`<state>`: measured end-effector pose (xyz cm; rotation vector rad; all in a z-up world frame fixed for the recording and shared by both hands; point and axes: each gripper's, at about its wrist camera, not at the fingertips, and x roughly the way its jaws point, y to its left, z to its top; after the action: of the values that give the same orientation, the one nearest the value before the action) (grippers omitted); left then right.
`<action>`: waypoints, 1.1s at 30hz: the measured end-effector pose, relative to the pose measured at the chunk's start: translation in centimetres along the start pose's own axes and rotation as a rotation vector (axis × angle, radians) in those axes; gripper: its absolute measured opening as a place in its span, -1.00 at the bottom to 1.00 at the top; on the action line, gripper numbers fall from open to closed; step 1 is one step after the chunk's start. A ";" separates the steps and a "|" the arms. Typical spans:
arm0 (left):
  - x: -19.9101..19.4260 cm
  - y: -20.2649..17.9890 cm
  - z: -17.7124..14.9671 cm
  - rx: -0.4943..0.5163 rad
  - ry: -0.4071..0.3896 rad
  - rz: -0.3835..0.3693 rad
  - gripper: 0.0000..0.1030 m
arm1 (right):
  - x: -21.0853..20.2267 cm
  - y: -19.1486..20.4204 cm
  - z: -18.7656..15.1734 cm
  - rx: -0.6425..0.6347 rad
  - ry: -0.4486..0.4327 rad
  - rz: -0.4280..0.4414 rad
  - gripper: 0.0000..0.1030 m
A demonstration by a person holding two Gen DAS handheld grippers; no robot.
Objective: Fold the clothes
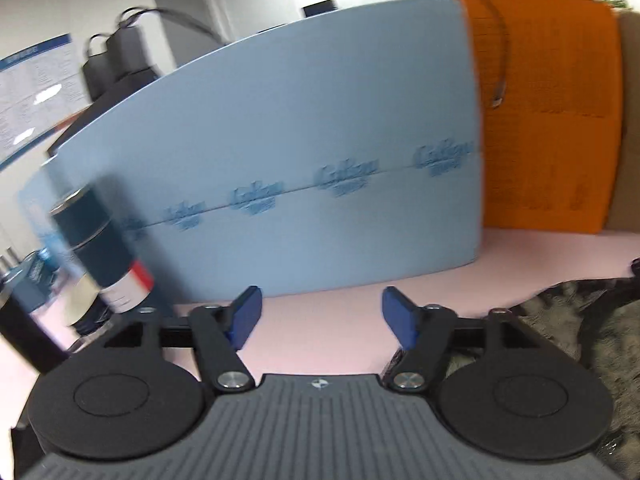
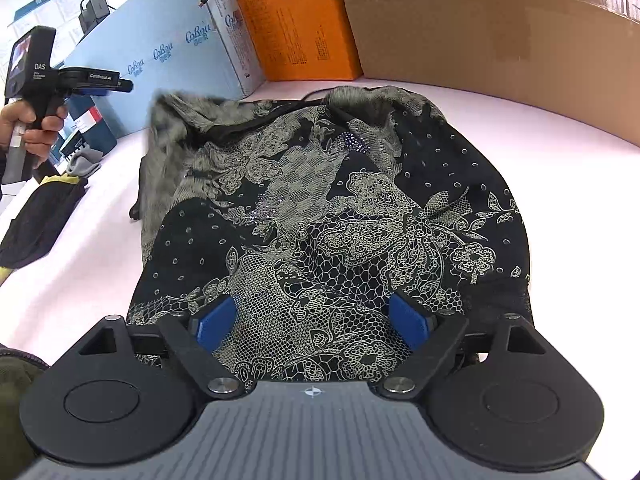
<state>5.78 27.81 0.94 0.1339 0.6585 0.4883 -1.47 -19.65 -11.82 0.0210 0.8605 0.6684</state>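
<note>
A black garment with a pale lace print and a grey fur collar (image 2: 320,208) lies folded in a heap on the pink table (image 2: 100,264). My right gripper (image 2: 314,320) is open, its blue pads spread just above the garment's near edge, holding nothing. My left gripper (image 1: 322,318) is open and empty over bare pink table (image 1: 320,344), with the garment's furry edge (image 1: 580,320) at its right. In the right wrist view the left gripper (image 2: 120,86) is held up in a hand at the far left, away from the garment.
A light blue box (image 1: 280,140), an orange box (image 1: 548,112) and a brown cardboard box (image 2: 500,20) line the back of the table. A dark canister (image 1: 100,248) stands at the left. Another dark cloth (image 2: 36,220) lies at the table's left edge.
</note>
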 end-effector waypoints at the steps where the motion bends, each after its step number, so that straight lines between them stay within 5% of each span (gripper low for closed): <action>1: -0.1 0.3 -0.6 -0.008 0.024 -0.014 0.27 | 0.0 0.1 0.0 -0.003 -0.001 0.000 0.68; 5: -2.7 -1.0 -5.4 0.067 0.098 -0.211 0.48 | 0.5 0.7 0.0 -0.038 0.008 -0.003 0.92; 11: -7.1 -4.8 -11.9 0.132 0.168 -0.482 0.53 | 0.8 2.2 0.0 -0.128 0.036 -0.033 0.99; 18: -4.8 -7.2 -11.0 -0.154 0.281 -0.559 0.46 | -0.1 2.2 -0.8 -0.106 0.026 -0.040 0.99; 19: -3.9 -7.5 -10.6 -0.181 0.291 -0.549 0.32 | -0.1 2.2 -0.9 -0.103 0.024 -0.041 0.99; 21: -2.5 -8.3 -9.8 -0.181 0.307 -0.490 -0.82 | -0.1 2.1 -1.0 -0.101 0.019 -0.044 0.99; 22: -1.5 -8.4 -9.0 -0.161 0.309 -0.426 -0.94 | 0.0 2.1 -1.1 -0.101 0.014 -0.046 0.99; 26: 0.1 -5.7 -3.7 -0.196 0.197 -0.272 -0.95 | 0.0 2.4 -1.2 -0.110 0.018 -0.051 0.99; 29: -1.0 -2.8 0.7 -0.203 0.041 -0.186 -0.91 | -0.2 2.8 -1.3 -0.129 0.030 -0.027 0.99; 30: -1.3 -1.8 1.8 -0.206 0.007 -0.155 -0.74 | -0.2 3.0 -1.3 -0.135 0.035 -0.015 0.99; 33: -1.7 -0.8 1.2 -0.174 0.093 -0.191 -0.19 | -0.7 3.3 -1.6 -0.141 0.034 0.022 0.99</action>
<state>5.71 26.32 2.56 -0.1162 0.7090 0.3676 -4.76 -17.80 -11.49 -0.1079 0.8454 0.7508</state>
